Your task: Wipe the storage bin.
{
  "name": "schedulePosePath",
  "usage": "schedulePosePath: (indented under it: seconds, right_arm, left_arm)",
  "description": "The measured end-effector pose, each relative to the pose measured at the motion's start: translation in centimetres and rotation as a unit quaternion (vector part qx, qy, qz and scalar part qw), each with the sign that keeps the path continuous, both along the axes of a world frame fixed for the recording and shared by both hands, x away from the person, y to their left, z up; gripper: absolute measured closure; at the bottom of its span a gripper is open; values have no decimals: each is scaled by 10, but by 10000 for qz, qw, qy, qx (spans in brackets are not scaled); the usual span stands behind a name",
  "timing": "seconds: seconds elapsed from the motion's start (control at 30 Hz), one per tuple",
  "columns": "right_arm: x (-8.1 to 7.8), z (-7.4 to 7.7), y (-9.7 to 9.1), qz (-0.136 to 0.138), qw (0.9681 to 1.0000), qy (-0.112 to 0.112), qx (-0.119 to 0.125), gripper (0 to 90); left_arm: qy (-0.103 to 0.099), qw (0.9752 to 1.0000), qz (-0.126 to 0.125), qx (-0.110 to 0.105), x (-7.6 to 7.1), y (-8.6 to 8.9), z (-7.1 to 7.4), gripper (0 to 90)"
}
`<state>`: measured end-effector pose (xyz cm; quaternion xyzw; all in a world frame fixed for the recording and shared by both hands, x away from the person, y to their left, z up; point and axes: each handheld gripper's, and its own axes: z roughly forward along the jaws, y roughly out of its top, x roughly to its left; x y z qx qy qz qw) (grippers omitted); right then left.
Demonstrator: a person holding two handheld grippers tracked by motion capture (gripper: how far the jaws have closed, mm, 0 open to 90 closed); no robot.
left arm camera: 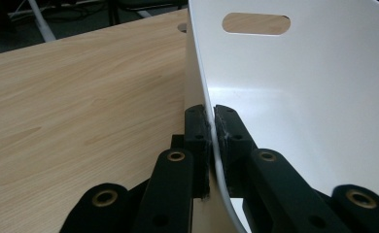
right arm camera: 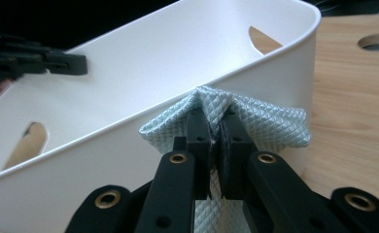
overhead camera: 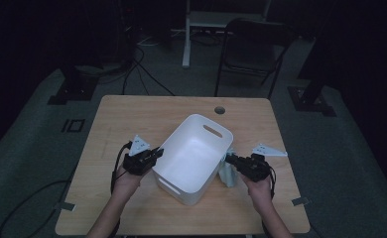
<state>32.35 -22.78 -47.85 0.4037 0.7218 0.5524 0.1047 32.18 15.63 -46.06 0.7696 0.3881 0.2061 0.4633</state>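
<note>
My left gripper (left arm camera: 211, 127) is clamped on the side wall of the white plastic tub with slot handles (overhead camera: 194, 153); my right gripper (right arm camera: 215, 127) pinches a pale green quilted cloth (right arm camera: 255, 121) just outside the tub, near the wooden table's (overhead camera: 132, 114) right edge.

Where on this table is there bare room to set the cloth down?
Bare wood lies between the white bin and the table's far edge, and along the near edge. It is crowded mid-table: the left gripper clamps the bin's wall, the right gripper holds the cloth against it.
</note>
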Motion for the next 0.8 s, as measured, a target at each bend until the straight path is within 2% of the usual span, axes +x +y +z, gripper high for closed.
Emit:
schedulePosePath:
  seconds: [0.07, 0.17, 0.33, 0.4, 0.47, 0.5, 0.67, 0.73, 0.8]
  right_arm:
    - [2, -3, 0, -5, 10000, 34, 15, 852]
    - [5, -11, 1, -38, 9998, 149, -122, 852]
    - [7, -17, 1, -48, 9996, 235, -156, 852]
    - [9, -21, 1, -83, 9993, 270, -244, 852]
    - [10, -23, 1, -89, 9992, 292, -243, 853]
    - [12, -27, 1, -101, 9989, 421, -197, 852]
    - [14, -32, 1, -123, 9985, 481, -247, 852]
    - [16, -35, 1, -143, 9981, 503, -316, 852]
    - [21, -45, 2, -155, 9965, 648, -504, 852]
  left_arm:
    - [-7, 10000, 0, 21, 0, 0, 0, 846]
    - [-24, 10000, -4, 42, 0, -1, 0, 846]
    - [-36, 10000, -16, 64, -1, -2, 0, 846]
    - [-29, 10000, -27, 33, 0, -2, 0, 844]
    - [-21, 10000, -31, 1, 0, -2, 0, 843]
    - [-25, 10000, -34, 1, 0, -2, 0, 842]
    - [-19, 10000, -51, -1, 0, -2, 0, 844]
    - [-28, 10000, -48, 29, 0, -2, 0, 843]
    - [-31, 10000, -33, 9, 0, -3, 0, 843]
